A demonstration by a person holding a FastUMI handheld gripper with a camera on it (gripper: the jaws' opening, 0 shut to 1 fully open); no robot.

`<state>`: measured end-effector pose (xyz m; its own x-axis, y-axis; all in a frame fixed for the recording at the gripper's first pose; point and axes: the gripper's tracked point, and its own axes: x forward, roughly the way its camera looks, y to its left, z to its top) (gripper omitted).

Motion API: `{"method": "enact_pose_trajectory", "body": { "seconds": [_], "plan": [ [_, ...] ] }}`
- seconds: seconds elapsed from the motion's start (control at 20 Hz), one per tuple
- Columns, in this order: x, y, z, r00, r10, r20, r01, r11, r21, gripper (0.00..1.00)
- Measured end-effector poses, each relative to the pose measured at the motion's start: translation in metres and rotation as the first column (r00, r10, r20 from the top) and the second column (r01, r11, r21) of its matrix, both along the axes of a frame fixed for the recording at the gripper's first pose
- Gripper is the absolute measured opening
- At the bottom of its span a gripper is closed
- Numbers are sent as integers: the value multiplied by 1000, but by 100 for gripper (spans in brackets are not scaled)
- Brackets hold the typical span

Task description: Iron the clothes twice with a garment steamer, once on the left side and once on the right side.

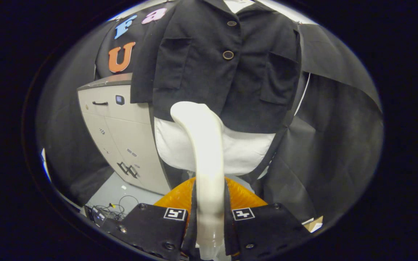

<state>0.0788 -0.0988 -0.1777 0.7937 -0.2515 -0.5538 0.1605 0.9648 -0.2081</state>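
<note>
Gripper view. Item: black two-finger tongs (209, 221), closed down on the handle of a cream-white plastic garment steamer (203, 159), one finger pressing each side. The handle runs forward between the fingers; its curved head rises just ahead of them and points at the garment, apparently so the steam face meets the cloth.

Item: black short button-front jacket with two patch pockets (227, 69), hung upright beyond the steamer head over a white undergarment (245, 150). The head sits at the jacket's lower hem, near its middle; contact cannot be told. Neither side looks begun, in my judgement.

Item: orange ribbed object (243, 197), just behind the fingers, identity unclear.

Surroundings: beige cabinet with dark handles (122, 134) standing beside the jacket; cables (116, 208) on the grey floor (114, 188). Nothing lies between steamer and jacket.
</note>
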Motion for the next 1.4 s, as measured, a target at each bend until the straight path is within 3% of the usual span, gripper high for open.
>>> {"method": "enact_pose_trajectory", "body": {
  "seconds": [0.15,0.3,0.5,0.65,0.85,1.0,1.1,1.25,1.4],
  "plan": [
    [2,-7,69,993,0,117,-4,999,32,33],
    [14,-31,153,963,-19,269,6,999,49,33],
    [33,-59,268,879,-16,477,8,1000,18,33],
    [49,-75,327,824,-16,566,-1,1000,31,33],
    [67,-110,382,771,-26,636,35,999,-2,33],
    [85,-117,416,732,16,681,53,995,-80,33],
    [101,-112,426,721,57,691,56,988,-141,33],
    [120,-106,412,744,56,666,22,994,-109,33],
    [124,-113,425,707,66,704,28,992,-121,33]
  ]
}}
